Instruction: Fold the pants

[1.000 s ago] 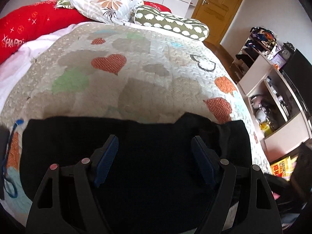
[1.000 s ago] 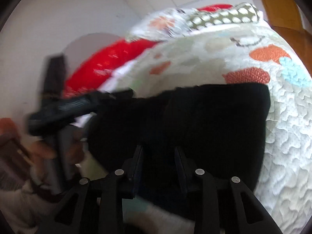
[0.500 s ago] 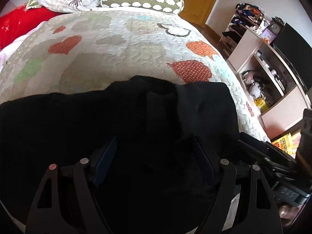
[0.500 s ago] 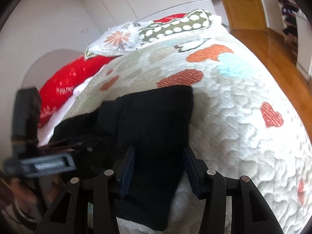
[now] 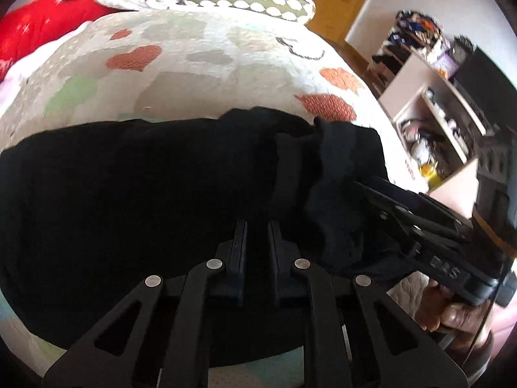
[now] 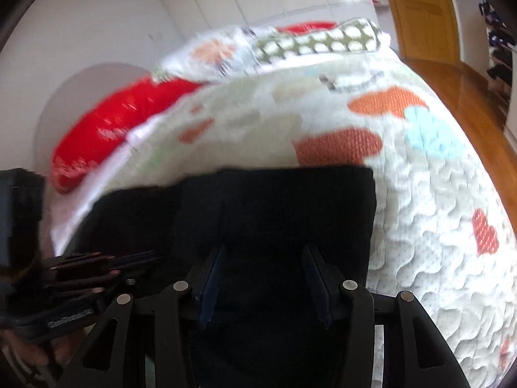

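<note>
Black pants [image 5: 135,187] lie across the near end of the bed, also in the right wrist view [image 6: 274,213]. My left gripper [image 5: 257,226] has its jaws nearly together over the black cloth near the near edge, seemingly pinching a fold. My right gripper [image 6: 263,255] is open, its fingers spread over the folded right part of the pants. The right gripper [image 5: 416,220] shows at the right of the left wrist view, reaching into the bunched cloth. The left gripper [image 6: 97,268] shows at the lower left of the right wrist view.
The bed carries a quilt with hearts [image 5: 194,64]. Pillows [image 5: 248,0] and a red cushion [image 5: 42,22] lie at the far end. Shelves with clutter [image 5: 429,103] stand to the right. A wooden door [image 6: 420,13] and wood floor [image 6: 468,97] are beyond the bed.
My left gripper has closed from wide open to nearly shut on the cloth. My right gripper has opened wider and moved over the folded part. The pants' right side is now bunched.
</note>
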The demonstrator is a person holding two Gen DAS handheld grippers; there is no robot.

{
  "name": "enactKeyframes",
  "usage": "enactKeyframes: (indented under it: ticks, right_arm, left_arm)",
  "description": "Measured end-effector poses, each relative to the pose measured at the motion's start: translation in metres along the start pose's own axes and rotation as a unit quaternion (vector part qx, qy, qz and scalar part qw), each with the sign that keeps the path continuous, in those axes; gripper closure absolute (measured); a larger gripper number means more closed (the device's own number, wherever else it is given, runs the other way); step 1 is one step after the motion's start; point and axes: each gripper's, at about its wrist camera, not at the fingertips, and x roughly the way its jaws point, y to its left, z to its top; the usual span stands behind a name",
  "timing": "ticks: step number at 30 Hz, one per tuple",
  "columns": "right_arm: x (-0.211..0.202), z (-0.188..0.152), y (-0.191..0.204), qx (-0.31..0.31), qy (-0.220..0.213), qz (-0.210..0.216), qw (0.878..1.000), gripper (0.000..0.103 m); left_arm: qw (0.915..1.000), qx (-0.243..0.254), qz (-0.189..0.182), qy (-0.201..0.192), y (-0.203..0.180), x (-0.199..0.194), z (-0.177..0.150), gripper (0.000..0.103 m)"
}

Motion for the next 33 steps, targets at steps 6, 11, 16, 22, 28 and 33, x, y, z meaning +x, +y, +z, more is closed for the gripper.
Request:
enactKeyframes:
  ticks: [6,11,16,22,28,33]
  right_arm:
    - [-0.013,-0.004,-0.01,0.024,-0.005,0.018,1.0,0.055]
    - [-0.013,0.003,-0.026,0.064,-0.017,0.036,0.997,0.055]
    - [-0.015,0.007,-0.042,0.097,-0.028,0.048,0.994,0.055]
    - [-0.022,0.012,-0.032,0.072,-0.038,0.044,0.996,0.055]
    - [0.005,0.02,-0.01,0.029,-0.021,0.055,0.998,0.055]
    - [0.024,0.021,0.003,-0.005,0.001,0.021,1.0,0.055]
  left_arm:
    - [0.9959,-0.033,-0.075,-0.04,0.009,-0.016,0.001,0.028]
    - [0.9957,-0.02,-0.08,-0.043,-0.004,-0.008,0.011,0.024]
    - [0.998,0.019,-0.054,-0.026,-0.027,0.024,0.015,0.027]
    - [0.9913,0.055,-0.119,-0.011,-0.042,0.009,0.017,0.089]
    - [0.9974,0.045,-0.055,-0.011,-0.023,0.005,0.011,0.088]
    - [0.9982,0.007,-0.059,-0.01,-0.007,0.004,0.008,0.07]
